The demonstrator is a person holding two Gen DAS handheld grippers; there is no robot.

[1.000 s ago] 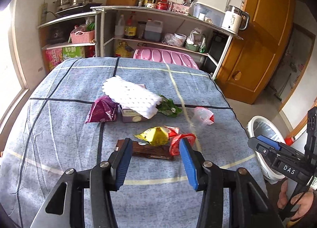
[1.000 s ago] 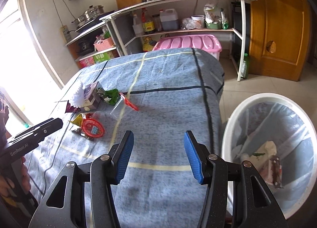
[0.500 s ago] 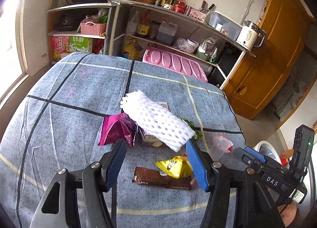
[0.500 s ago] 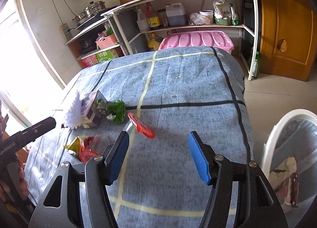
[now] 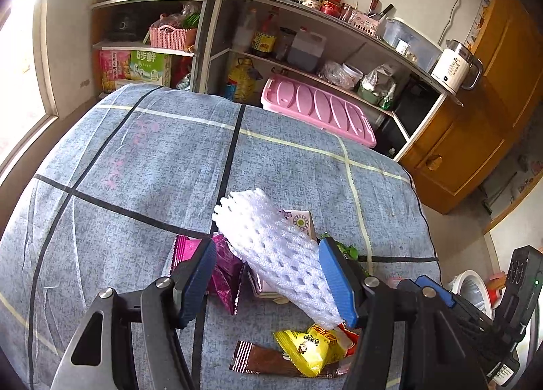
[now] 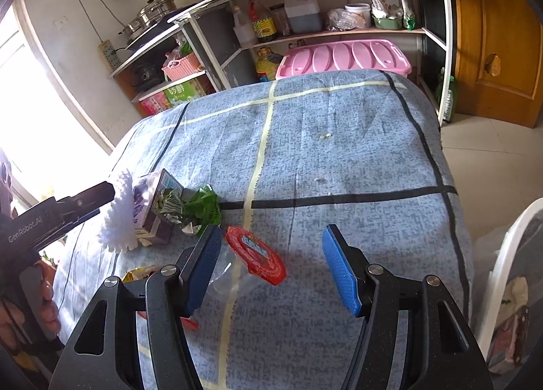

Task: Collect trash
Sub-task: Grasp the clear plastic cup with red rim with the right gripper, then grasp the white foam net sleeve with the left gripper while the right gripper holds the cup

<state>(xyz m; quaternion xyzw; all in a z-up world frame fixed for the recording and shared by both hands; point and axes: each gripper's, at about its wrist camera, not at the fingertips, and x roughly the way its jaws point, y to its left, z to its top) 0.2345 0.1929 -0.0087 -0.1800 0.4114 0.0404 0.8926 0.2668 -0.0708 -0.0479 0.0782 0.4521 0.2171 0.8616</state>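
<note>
Trash lies in a heap on the blue checked tablecloth (image 5: 135, 166). My left gripper (image 5: 271, 283) is open, its blue pads either side of a white foam fruit net (image 5: 275, 251) that rests on a small carton (image 5: 300, 220). A magenta wrapper (image 5: 220, 271), a yellow packet (image 5: 310, 346) and a brown wrapper (image 5: 264, 361) lie around it. My right gripper (image 6: 271, 271) is open, just above a clear plastic cup with a red lid (image 6: 256, 254). A green wrapper (image 6: 193, 205) lies beyond it. The white bin (image 6: 509, 288) stands at the right.
Shelves (image 5: 305, 34) with bottles, pots and a kettle stand behind the table. A pink plastic crate (image 5: 319, 108) sits just past the table's far edge. A wooden door (image 6: 495, 34) is at the right.
My left gripper has moved forward over the heap and now straddles the foam net. My right gripper has swung left from the bin side to the red-lidded cup.
</note>
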